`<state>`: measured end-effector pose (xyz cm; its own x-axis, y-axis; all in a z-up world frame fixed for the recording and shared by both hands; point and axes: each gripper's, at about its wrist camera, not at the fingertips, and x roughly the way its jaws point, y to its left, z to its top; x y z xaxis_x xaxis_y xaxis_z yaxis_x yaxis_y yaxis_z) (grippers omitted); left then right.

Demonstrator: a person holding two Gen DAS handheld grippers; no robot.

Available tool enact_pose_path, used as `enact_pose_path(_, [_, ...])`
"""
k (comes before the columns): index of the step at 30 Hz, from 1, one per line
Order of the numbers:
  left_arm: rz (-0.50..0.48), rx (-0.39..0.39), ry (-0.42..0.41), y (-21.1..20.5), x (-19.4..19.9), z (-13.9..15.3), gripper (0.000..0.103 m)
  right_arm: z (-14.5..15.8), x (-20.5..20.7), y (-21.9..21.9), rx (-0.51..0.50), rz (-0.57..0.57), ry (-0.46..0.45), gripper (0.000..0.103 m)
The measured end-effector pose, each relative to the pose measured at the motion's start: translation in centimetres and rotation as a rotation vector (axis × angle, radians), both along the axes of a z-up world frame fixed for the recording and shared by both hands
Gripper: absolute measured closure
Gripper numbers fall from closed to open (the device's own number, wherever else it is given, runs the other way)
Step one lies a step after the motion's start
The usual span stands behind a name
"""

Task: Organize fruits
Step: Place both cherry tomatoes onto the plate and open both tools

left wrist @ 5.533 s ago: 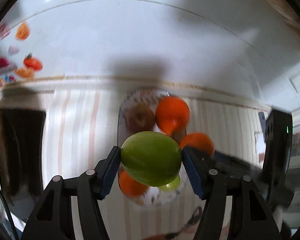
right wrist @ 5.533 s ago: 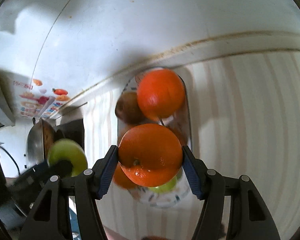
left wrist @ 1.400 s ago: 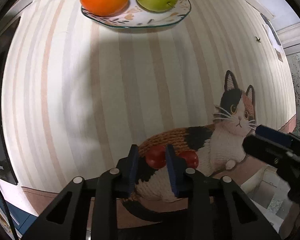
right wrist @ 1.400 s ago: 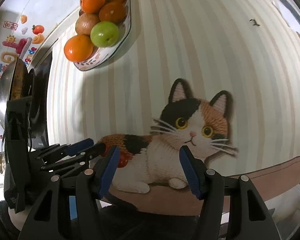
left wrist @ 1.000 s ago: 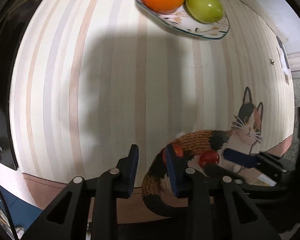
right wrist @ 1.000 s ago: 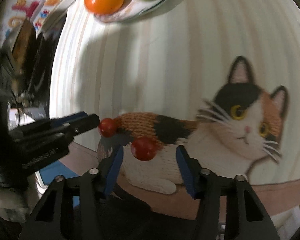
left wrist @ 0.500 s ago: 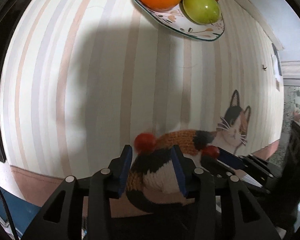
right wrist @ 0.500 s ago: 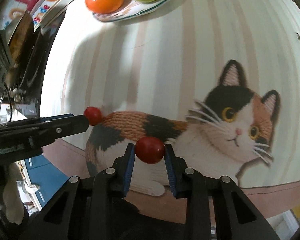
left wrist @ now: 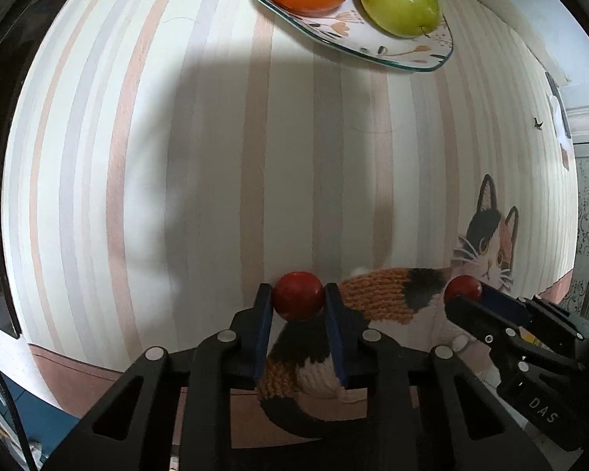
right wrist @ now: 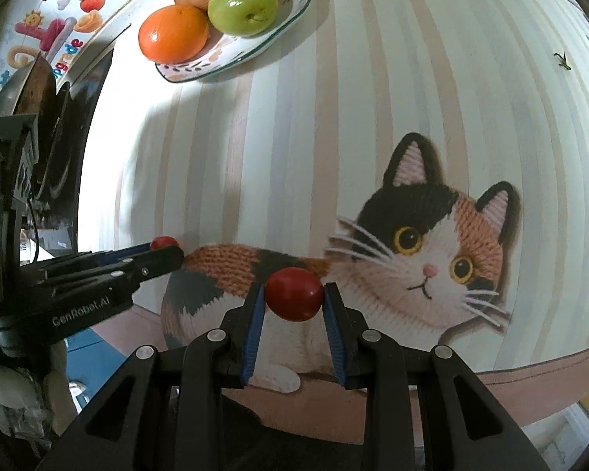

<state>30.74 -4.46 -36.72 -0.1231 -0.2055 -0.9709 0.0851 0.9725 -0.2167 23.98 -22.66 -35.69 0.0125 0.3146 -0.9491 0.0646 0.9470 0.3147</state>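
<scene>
Red cherry tomatoes pinched in both jaws — left gripper (left wrist: 297, 301), right gripper (right wrist: 293, 295); next, carry to floral ceramic plate (right wrist: 231, 53) ahead.

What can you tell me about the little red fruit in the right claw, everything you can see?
The little red fruit is round, smooth and glossy, deep red, like a cherry tomato. No stem shows. It sits pinched between the blue pads of the right claw, near their tips, over the cat picture on the striped table cover. Only the pads visibly touch it.

Two cherry tomatoes (right wrist: 293, 293), one green apple (right wrist: 242, 8), one plate (right wrist: 251, 49), several oranges (right wrist: 173, 33)
</scene>
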Motion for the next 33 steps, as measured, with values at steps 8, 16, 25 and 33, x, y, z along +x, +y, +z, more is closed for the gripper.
enact_pose_path(8, [0.05, -0.071, 0.043, 2.6, 0.5, 1.3, 0.07, 0.2, 0.9, -0.2, 0.011, -0.007, -0.004, 0.071])
enact_pose_path(16, [0.042, -0.022, 0.04, 1.8, 1.5, 0.2, 0.062, 0.0, 1.5, -0.7, 0.02, -0.015, 0.001, 0.071])
enact_pose_path(25, [0.013, -0.005, -0.003, -0.7, 1.0, 0.8, 0.079, 0.4, 1.8, -1.3, 0.025, -0.034, -0.014, 0.071])
enact_pose_path(33, [0.052, -0.061, -0.12, -0.7, 4.7, 5.9, 0.079, 2.3, 5.1, -2.4, 0.071, -0.071, -0.087, 0.071])
